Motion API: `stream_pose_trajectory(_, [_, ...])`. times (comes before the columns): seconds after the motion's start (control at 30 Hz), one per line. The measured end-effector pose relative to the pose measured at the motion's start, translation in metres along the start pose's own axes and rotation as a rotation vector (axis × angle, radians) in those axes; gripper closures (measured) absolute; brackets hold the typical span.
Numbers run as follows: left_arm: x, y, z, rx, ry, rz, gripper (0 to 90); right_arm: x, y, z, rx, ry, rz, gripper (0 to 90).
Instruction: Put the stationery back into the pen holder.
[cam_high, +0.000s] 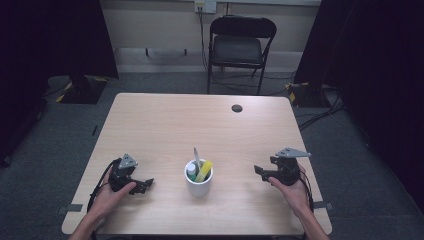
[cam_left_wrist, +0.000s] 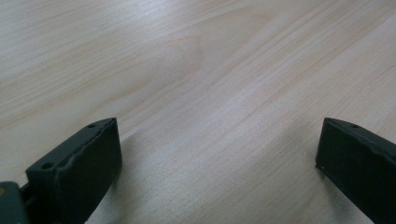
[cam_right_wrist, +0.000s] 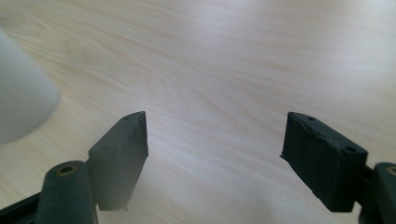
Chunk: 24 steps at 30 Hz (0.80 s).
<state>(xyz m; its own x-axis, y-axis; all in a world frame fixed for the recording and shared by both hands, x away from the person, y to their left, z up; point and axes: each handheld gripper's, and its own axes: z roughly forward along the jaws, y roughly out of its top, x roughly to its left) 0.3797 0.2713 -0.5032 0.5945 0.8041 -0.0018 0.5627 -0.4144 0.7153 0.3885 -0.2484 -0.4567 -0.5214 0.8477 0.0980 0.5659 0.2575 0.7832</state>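
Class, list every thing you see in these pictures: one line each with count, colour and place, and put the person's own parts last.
Light wooden table: one, pale wood, centre of the high view.
White round cup: one, white, near the table's front edge, between the two grippers.
Yellow marker: one, yellow, standing in the cup.
Green-and-white capped tube: one, in the cup, left of the marker.
Grey pen: one, grey, upright in the cup.
Round dark cable hole: one, far right part of the table.
Black folding chair: one, black, behind the table by the wall.
Left hand-held gripper: one, black, left of the cup, jaws open, nothing between them.
Right hand-held gripper: one, black, right of the cup, jaws open, nothing between them.
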Motion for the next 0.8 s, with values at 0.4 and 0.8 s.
stream_pose_trajectory(0.4, [0.0,0.0,0.0,0.003,0.0,0.004,0.0,-0.014,-0.028,0.021,0.138,-0.121,-0.023,18.2])
stream_pose_trajectory(0.8, [0.0,0.0,0.0,0.003,0.001,0.004,0.0,-0.012,-0.036,0.023,0.073,-0.145,-0.021,15.5])
